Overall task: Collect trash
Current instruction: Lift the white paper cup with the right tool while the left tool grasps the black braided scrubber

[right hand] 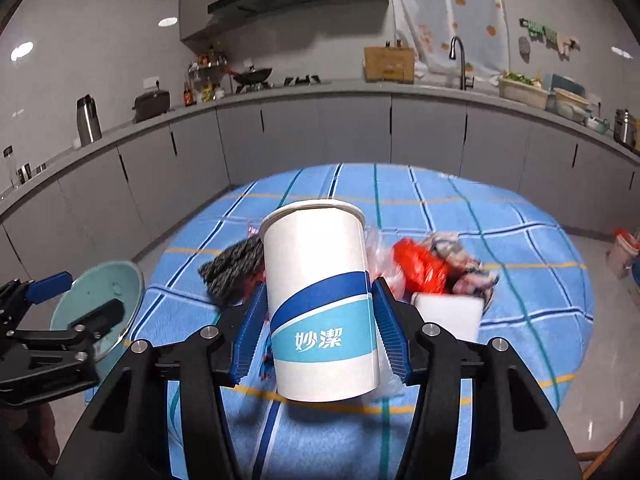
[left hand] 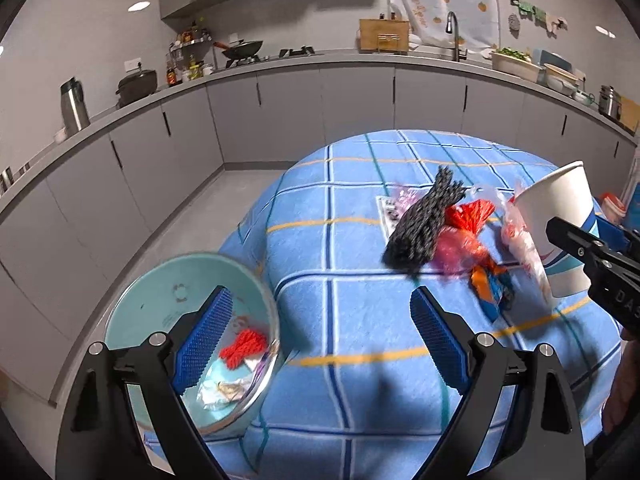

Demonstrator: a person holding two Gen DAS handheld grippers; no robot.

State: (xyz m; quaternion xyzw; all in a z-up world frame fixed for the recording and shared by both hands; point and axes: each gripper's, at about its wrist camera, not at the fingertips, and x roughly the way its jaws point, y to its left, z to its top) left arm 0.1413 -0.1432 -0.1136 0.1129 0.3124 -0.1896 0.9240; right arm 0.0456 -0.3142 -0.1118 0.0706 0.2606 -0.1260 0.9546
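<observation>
My right gripper [right hand: 318,330] is shut on a white paper cup with blue bands [right hand: 320,300] and holds it upright above the blue checked tablecloth [right hand: 520,280]; the cup also shows in the left wrist view [left hand: 560,224]. My left gripper [left hand: 320,336] is open and empty over the table's left edge. A light blue bin [left hand: 172,304] beside the table holds red and foil scraps [left hand: 240,348]. A trash pile lies on the table: a black woven piece [left hand: 424,220], red plastic [left hand: 468,216], an orange-blue wrapper [left hand: 490,284].
A grey kitchen counter [left hand: 280,60] with cabinets runs behind the table, carrying a wok, a sink tap, a thermos and bowls. A white box [right hand: 448,314] sits behind the right finger. Grey floor [left hand: 192,220] lies left of the table.
</observation>
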